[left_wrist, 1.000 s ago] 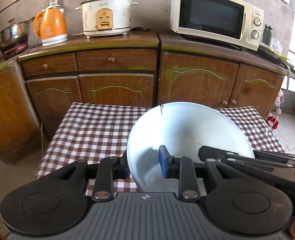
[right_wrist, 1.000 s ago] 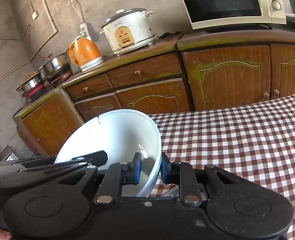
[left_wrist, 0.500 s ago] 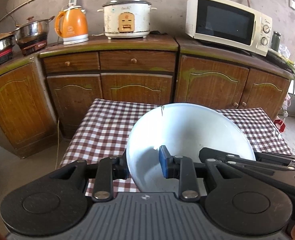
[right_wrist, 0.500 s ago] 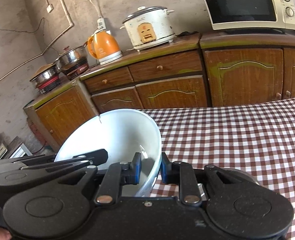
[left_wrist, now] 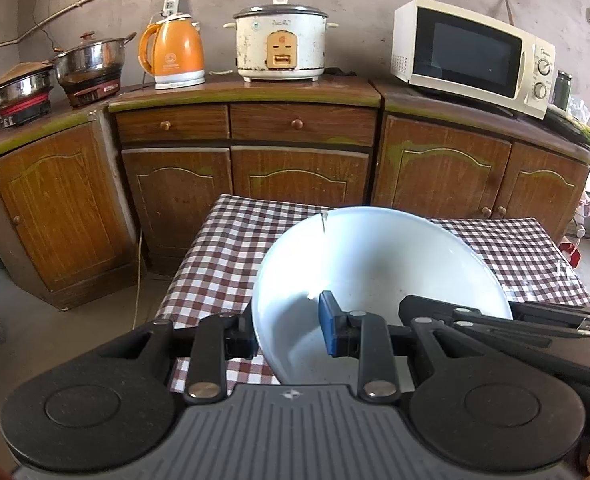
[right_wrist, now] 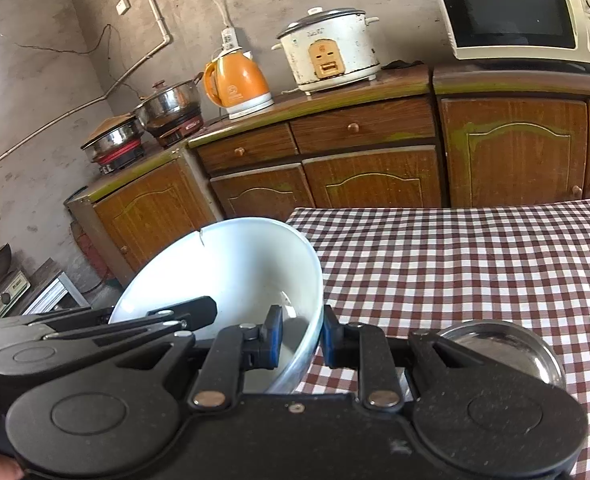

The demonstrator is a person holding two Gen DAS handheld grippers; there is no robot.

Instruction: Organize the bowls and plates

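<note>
A run of brown wooden cabinets (left_wrist: 295, 168) is seen across the middle of both views, below a rough grey wall. The table (right_wrist: 475, 264), covered in a red-and-white checked cloth, is spread over the right half of the right wrist view and the centre of the left wrist view. A cream microwave (left_wrist: 471, 56) is set at the upper right, a white rice cooker (left_wrist: 281, 46) at the upper centre, an orange kettle (left_wrist: 173, 56) to its left, and steel pots (left_wrist: 89, 62) on burners at the far left. A large white bowl (left_wrist: 375, 272), cracked at its far rim, is held tilted above the near left edge of the table, in the lower centre of the left wrist view and the lower left of the right wrist view. The left tool (left_wrist: 285, 330) is clamped narrowly on the bowl's left wall, one finger outside and the blue pad inside. The right tool (right_wrist: 301, 340) is likewise closed on the opposite wall of the bowl. A small steel dish (right_wrist: 503, 350) is seen on the cloth at the lower right of the right wrist view, partly hidden behind the right tool.
</note>
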